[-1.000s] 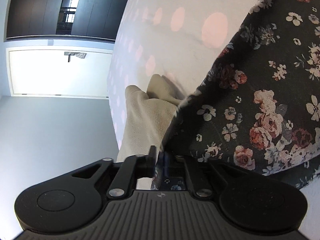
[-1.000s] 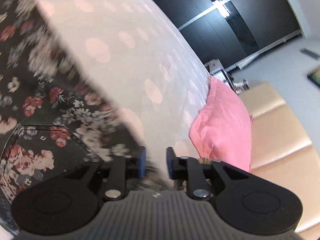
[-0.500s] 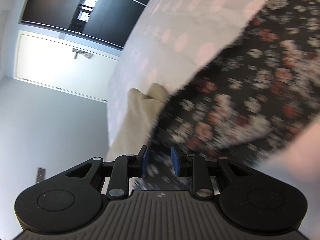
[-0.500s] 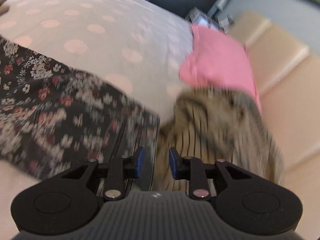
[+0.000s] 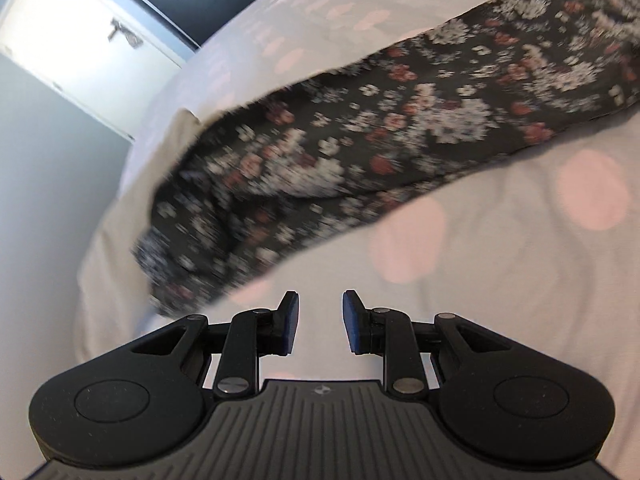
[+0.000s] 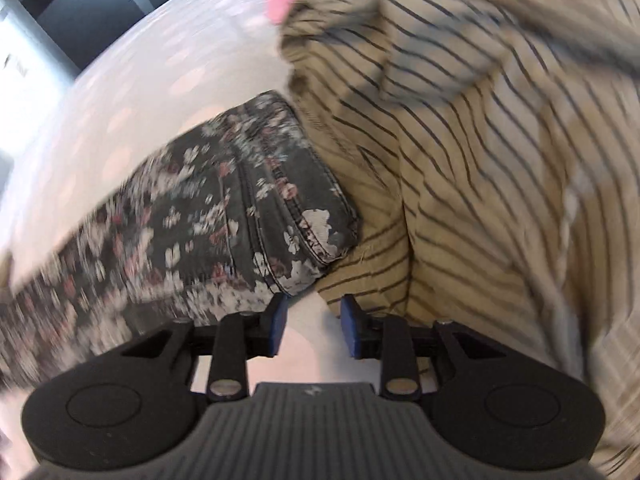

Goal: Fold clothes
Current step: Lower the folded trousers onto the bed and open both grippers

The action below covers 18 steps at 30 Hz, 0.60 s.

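Floral garment (image 5: 360, 152) lies flat on the dotted sheet (image 5: 500, 280), just ahead of the left gripper (image 5: 316, 320), jaws apart, nothing held. Right gripper (image 6: 310, 322) also spread and empty; the garment's hemmed end (image 6: 304, 232) sits just beyond its fingertips, touching the striped shirt (image 6: 500, 160) at right.

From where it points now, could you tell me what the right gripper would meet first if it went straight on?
Probably the striped beige garment, with the floral garment's edge close alongside; the right gripper is open over bare bedsheet, and depth is unclear.
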### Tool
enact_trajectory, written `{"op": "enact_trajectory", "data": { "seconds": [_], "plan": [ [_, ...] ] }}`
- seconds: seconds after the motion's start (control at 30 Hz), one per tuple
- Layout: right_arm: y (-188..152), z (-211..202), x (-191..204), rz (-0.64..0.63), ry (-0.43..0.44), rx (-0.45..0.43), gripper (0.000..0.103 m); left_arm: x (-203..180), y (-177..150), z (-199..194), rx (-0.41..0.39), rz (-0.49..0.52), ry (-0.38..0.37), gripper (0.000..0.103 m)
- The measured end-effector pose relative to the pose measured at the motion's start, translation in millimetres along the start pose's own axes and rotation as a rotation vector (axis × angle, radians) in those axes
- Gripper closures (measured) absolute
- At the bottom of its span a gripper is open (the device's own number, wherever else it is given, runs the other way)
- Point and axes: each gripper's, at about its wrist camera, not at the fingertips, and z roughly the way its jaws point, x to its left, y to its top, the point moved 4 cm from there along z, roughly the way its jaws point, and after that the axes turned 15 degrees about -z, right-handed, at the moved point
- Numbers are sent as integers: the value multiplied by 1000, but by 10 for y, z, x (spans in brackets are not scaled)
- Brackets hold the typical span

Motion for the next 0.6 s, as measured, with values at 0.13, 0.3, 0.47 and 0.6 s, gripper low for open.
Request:
{"op": "enact_trajectory", "data": {
  "seconds": [0.13, 0.3, 0.47, 0.6],
  "plan": [
    [-26, 111, -36, 126, 40, 0, 59, -90, -44, 52, 6, -19, -27, 80],
    [-51, 269, -74, 266, 70, 8, 59, -105, 51, 64, -13, -57, -49, 80],
    [-14, 450, -45, 301, 47, 0, 57, -78, 95, 129, 4, -89, -50, 80],
    [93, 493, 71, 249, 23, -5, 64, -89, 69, 204, 35, -75, -31, 80]
  ]
}}
